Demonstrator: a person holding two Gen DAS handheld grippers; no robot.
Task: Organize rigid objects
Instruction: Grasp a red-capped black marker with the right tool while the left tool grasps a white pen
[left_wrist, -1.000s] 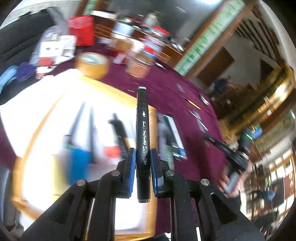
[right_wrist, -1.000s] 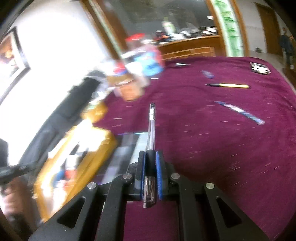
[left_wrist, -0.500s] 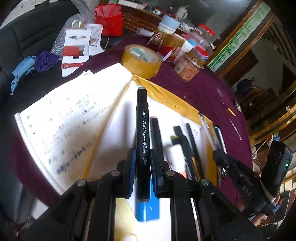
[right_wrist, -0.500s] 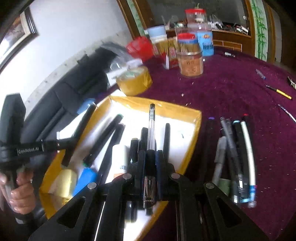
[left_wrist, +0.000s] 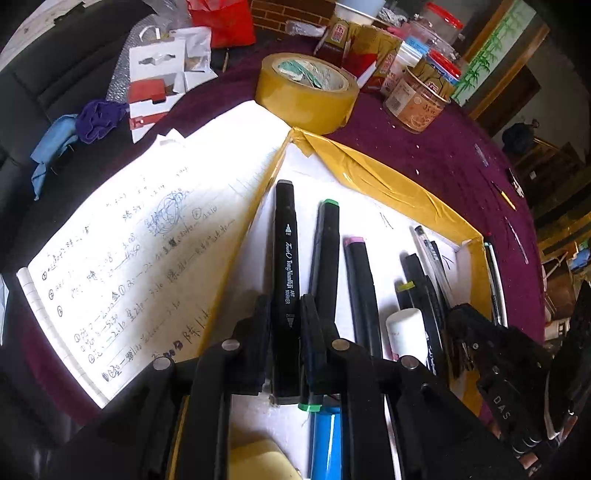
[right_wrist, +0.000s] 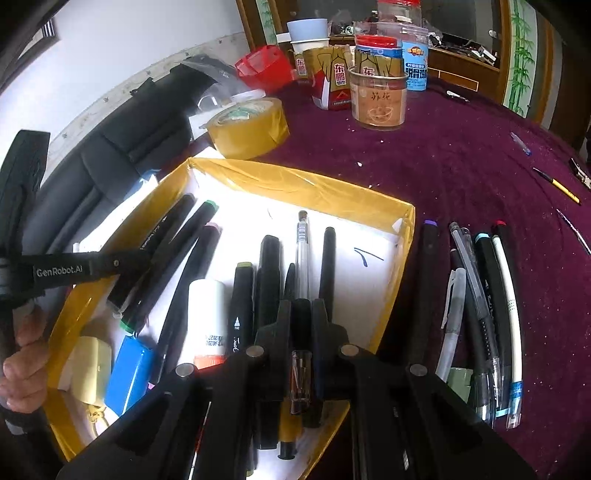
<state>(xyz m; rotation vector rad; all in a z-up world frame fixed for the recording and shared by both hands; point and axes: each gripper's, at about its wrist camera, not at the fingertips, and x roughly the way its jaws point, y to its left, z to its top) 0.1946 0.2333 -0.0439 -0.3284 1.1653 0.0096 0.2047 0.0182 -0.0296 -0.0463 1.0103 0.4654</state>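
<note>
A shallow yellow-taped box (left_wrist: 402, 192) (right_wrist: 295, 177) with a white floor holds several black markers and pens. My left gripper (left_wrist: 285, 310) is shut on a black art marker (left_wrist: 285, 236), held low over the left side of the box beside a green-capped marker (left_wrist: 327, 243). My right gripper (right_wrist: 302, 314) is shut on a clear ballpoint pen (right_wrist: 302, 251), held low over the middle of the box among black markers. The left gripper's marker also shows in the right wrist view (right_wrist: 162, 232). Several more pens (right_wrist: 480, 295) lie on the purple cloth right of the box.
An open handwritten notebook (left_wrist: 140, 236) lies left of the box. A roll of yellow tape (left_wrist: 306, 92) (right_wrist: 247, 125), jars and cartons (right_wrist: 376, 96) stand behind it. A white tube (right_wrist: 205, 317), a blue block (right_wrist: 129, 373) and a yellow block (right_wrist: 92, 362) lie in the box.
Both grippers swung from over the purple cloth to the box and came down low over it, each still holding its pen. The views went from blurred to steady.
</note>
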